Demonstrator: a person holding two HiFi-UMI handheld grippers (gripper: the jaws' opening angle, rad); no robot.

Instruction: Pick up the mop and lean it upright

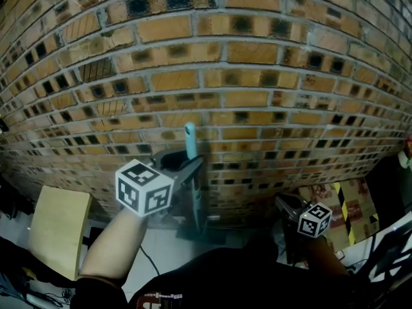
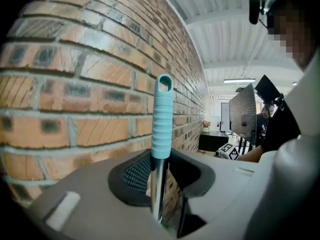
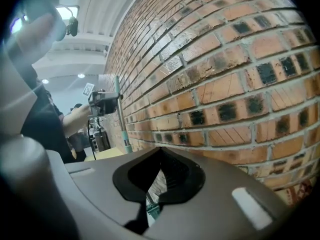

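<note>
The mop stands upright against the brick wall. Its teal grip tops a metal pole, and its dark base rests on the floor by the wall. My left gripper is shut on the pole just under the teal grip. My right gripper hangs lower to the right, apart from the mop, shut with nothing between its fingers. The right gripper view shows the left gripper holding the pole at the wall.
A pale wooden board sits at the lower left. A cable lies on the floor. Yellow-black hazard tape and dark equipment are at the right. Desks and a screen stand farther along the wall.
</note>
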